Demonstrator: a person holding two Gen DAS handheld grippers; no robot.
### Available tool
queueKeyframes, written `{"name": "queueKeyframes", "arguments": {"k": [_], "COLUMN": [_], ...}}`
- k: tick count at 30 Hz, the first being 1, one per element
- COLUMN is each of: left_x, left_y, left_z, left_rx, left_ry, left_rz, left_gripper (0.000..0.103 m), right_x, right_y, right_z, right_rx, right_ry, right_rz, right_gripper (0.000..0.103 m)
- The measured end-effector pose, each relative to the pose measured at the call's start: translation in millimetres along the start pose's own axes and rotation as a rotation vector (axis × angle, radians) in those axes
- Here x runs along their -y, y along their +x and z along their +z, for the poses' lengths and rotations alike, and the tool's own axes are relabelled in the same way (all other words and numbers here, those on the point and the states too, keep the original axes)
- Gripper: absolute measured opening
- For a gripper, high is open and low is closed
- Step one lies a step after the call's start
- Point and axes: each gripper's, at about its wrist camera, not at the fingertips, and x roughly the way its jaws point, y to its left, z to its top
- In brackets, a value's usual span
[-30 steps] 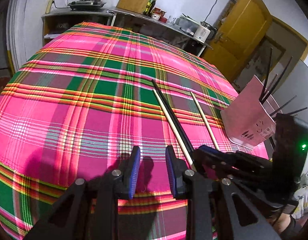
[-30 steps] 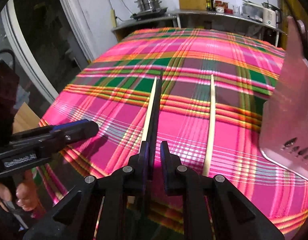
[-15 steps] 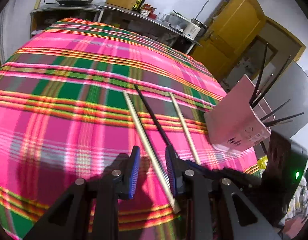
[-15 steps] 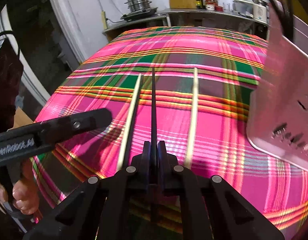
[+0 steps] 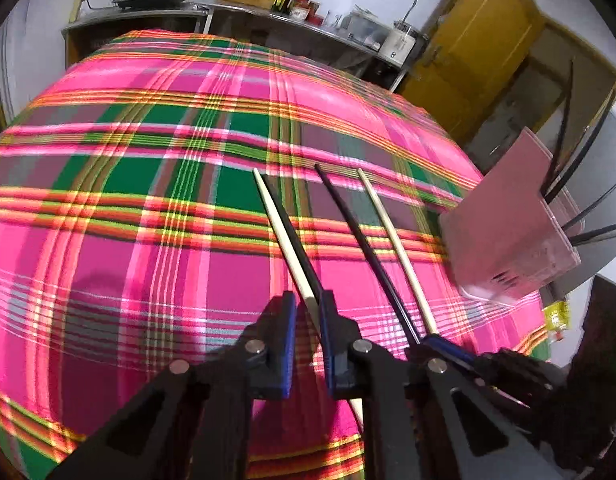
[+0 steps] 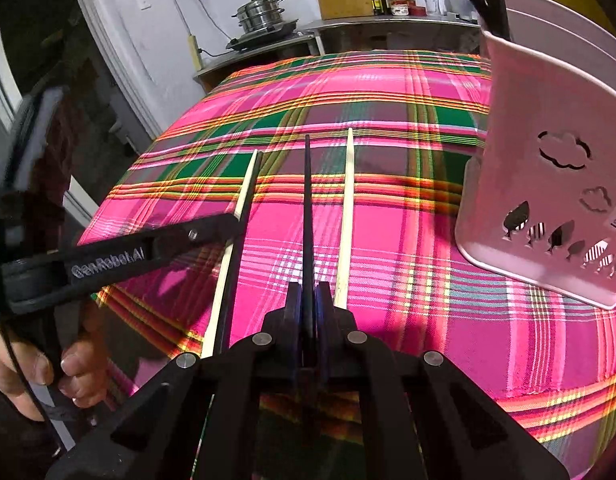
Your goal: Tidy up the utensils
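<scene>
The black chopstick (image 6: 307, 200) is now clamped between the jaws of the right gripper (image 6: 309, 300), which a second ago stood parted around it; half a second ago they had already pinched in. It points straight ahead from the jaws, and its far end looks raised a little off the plaid cloth (image 6: 387, 240), though I cannot be sure it has left the bench. That means one utensil is secured and, by my reading, ready to be carried to the pink utensil holder (image 6: 547, 184) standing at the right, where several dark chopsticks (image 5: 587, 224) already stick out of the top.

The left gripper (image 5: 308, 312) has shifted too: a second ago its jaws hovered over bare cloth, and now they straddle the near part of a pale chopstick (image 5: 284, 240), parted with a gap on either side, not gripping. A second black chopstick (image 6: 248, 200) lies against that pale one, and another pale chopstick (image 6: 345, 216) lies just to the right of the held one, both flat on the cloth. So a second pickup seems prepared but not made.

Readable writing: the side of the left gripper carries "GenRobot.AI" in white letters. A white label at the holder's edge is cut off and too small to read.
</scene>
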Motion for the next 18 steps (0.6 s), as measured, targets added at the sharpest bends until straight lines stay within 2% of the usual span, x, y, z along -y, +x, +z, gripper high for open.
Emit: {"name": "queueKeyframes", "arguments": {"k": [4,7,9,13,16,18], "left_x": [5.1,16.0,21.6,18.9,20.6,20.7], "left_y": [-10.5,-12.1,-4.7,11.0,7.6,3.8], "left_z": [0.4,4.3,6.2,5.2,2.4,1.2], "left_rx": [0.026,0.048,0.035,-0.013,-0.004,0.006], "left_ry": [0.016,0.031,0.033,0.007,0.012,0.011], "left_rz": [0.003,-0.045,-0.068,-0.044,-0.022,-0.014], "left_gripper": [0.014,0.015,0.018,0.017,0.018,0.024], "right_x": [3.5,3.6,3.8,5.2,6.9,7.4], "right_y": [-2.2,-3.0,-3.5,-4.4,-5.0,-4.8], "right_z": [-1.5,-2.1,-2.2,-3.1,-4.5,-4.8], "right_rx": [0.003,0.002,0.002,0.003,0.006,0.007], "right_ry": [0.01,0.01,0.01,0.012,0.019,0.022], "right_rz": [0.008,0.009,0.008,0.007,0.01,0.012], "right_gripper": [0.007,0.007,0.007,0.007,0.007,0.007]}}
